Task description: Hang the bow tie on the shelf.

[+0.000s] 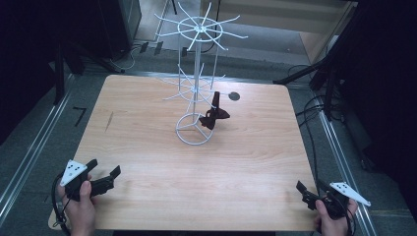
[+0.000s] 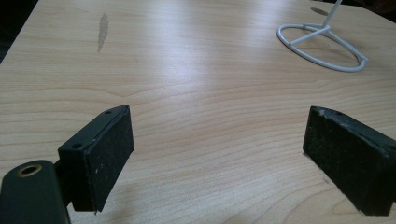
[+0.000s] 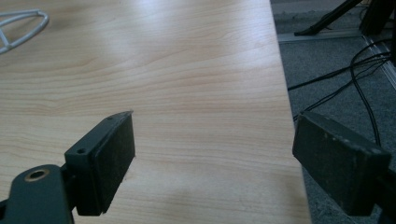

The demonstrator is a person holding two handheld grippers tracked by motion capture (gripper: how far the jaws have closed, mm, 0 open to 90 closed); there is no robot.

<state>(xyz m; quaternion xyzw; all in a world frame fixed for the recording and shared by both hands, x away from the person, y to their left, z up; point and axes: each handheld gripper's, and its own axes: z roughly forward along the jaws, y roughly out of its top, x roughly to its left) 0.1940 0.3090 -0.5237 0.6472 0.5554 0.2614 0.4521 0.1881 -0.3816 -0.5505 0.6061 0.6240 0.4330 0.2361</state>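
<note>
Both hand-held grippers sit at the near corners of the light wooden bench [image 1: 147,147], left hand-held gripper [image 1: 104,176] and right hand-held gripper [image 1: 309,191] each with jaws wide apart, holding nothing. The dark maroon bow-shaped piece [image 1: 214,115] hangs low on the white wire display stand [image 1: 196,73] mid-bench. I'd reach in slowly from the open side, avoiding the wire arms.

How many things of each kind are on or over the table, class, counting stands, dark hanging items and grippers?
White wire stand: 1
Dark hanging item: 1
Grippers: 2, left gripper and right gripper
Total: 4
</note>
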